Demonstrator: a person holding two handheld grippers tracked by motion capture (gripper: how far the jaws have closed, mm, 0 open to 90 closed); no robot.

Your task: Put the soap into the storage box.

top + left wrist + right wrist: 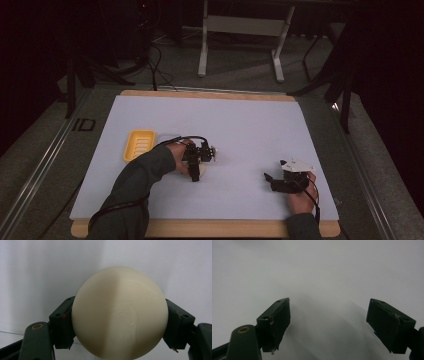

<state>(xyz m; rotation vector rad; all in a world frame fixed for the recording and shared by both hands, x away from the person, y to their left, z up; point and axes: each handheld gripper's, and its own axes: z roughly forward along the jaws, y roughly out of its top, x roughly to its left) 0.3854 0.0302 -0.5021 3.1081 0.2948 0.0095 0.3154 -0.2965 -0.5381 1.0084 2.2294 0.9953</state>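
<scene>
- Dark room all around, with a grey floor and one wooden table (210, 229) under a big white sheet (240, 125).
- On the sheet lies a small yellow plastic tray with ridges (139, 144).
- Just to the right of the yellow tray, the left gripper (196, 173) is held in the person's left hand (177, 157).
- Between its two black fingers (62, 322) sits a smooth, round, cream-white ball (120, 315).
- Both fingers press on the ball, one on each side, so it is squeezed tight in the middle.
- Far to the right of the tray, the right gripper (269, 181) rests low by the sheet in the right hand (300, 200).
- Its fingers (275, 322) stand wide apart with only white sheet between them.
</scene>
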